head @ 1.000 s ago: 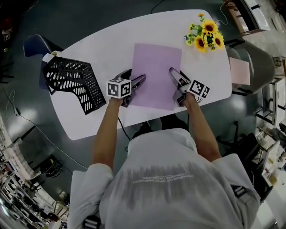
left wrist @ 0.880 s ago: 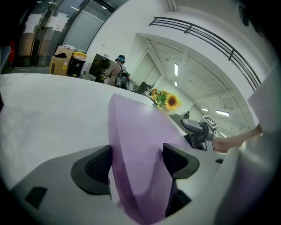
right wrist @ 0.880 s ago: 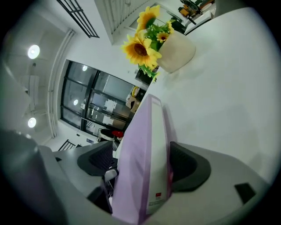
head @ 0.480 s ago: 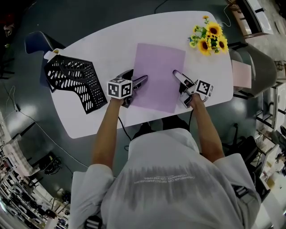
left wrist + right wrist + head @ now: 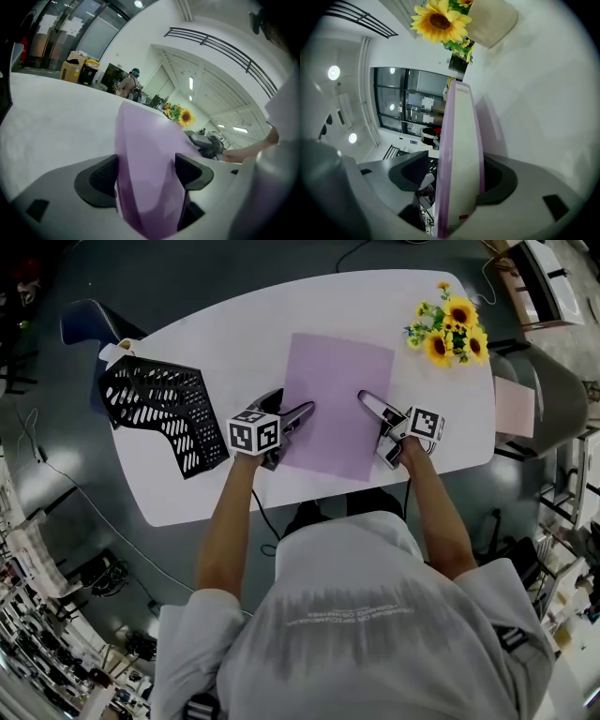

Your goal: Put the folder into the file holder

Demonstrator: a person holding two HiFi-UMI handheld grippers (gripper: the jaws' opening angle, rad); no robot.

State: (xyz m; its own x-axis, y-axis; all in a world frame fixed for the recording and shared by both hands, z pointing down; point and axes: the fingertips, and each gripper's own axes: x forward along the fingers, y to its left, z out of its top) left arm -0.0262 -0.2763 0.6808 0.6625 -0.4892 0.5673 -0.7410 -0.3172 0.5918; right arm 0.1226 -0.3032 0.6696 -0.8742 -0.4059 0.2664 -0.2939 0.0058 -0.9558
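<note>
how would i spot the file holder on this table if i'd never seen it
Start at the white table and go to its left end, away from the sunflowers. The file holder lies there, left of the purple folder. It is the only black, perforated mesh thing on the table.

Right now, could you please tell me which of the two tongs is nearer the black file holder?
The left tongs, on the folder's left edge beside the file holder; the right tongs, closing around its right edge, sit nearer the sunflowers.
</note>
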